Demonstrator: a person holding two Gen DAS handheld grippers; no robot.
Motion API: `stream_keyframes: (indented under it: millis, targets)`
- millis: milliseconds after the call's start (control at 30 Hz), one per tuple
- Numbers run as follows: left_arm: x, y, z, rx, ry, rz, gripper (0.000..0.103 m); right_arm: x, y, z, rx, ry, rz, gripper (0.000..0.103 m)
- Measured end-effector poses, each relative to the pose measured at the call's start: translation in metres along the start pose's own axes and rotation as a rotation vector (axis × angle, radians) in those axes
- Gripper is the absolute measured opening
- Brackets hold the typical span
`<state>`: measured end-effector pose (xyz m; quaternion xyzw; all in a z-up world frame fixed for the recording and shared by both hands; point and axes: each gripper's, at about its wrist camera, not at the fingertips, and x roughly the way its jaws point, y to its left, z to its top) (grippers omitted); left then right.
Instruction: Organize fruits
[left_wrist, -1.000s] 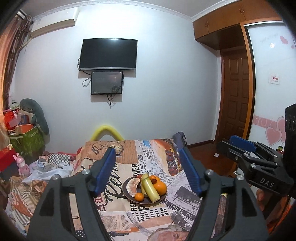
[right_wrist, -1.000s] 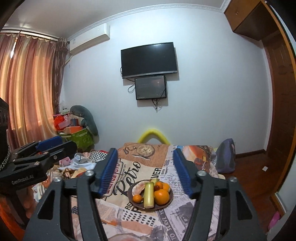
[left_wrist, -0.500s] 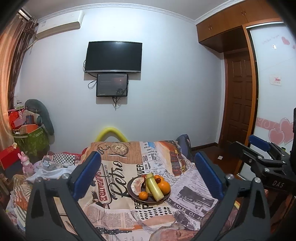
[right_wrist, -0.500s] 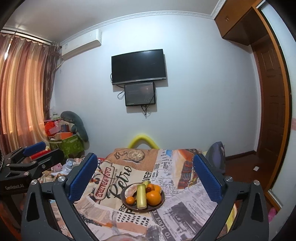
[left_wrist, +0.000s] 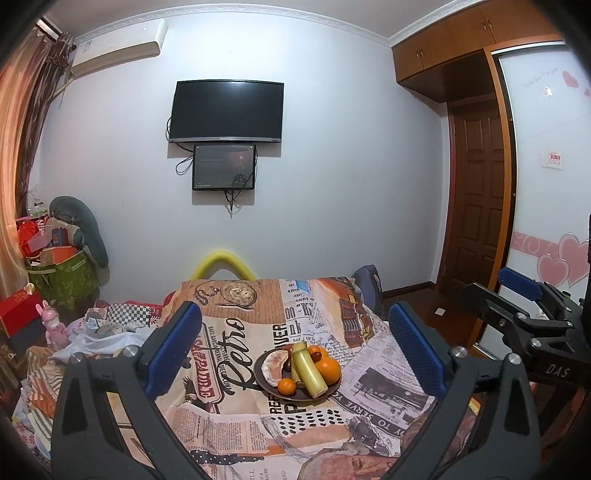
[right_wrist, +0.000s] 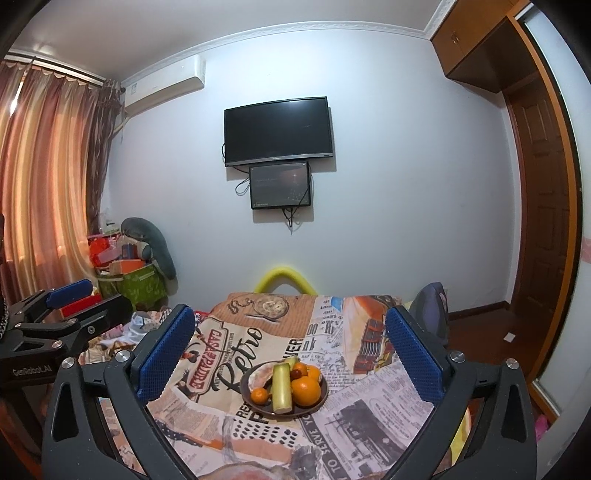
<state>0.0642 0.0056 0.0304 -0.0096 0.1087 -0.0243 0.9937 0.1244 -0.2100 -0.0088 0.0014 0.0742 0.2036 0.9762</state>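
1. I see the bed, under a newspaper-print cover, running away from me toward the far wall.
2. The plate of fruit sits mid-bed, dead ahead of both grippers, well apart from them.
3. My right gripper and left gripper both have jaws spread wide, holding nothing.
4. The pale green stalk lies with its long axis near-to-far; judging by framing, the right gripper looks slightly nearer.

Pretty clearly someone's bedroom at home: wall-mounted TV, air conditioner up by the curtains, built-in wardrobe with heart stickers, wooden door, clutter piled in the corner.
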Motion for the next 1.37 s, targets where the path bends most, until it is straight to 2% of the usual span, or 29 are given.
stream_keyframes:
  millis: [1367]
  targets:
    - [-0.0019,-0.0071,0.0035,0.019,0.005,-0.034,0.103,0.0043,0.0015,0.0021,-0.03,0.023,-0.015,0.103]
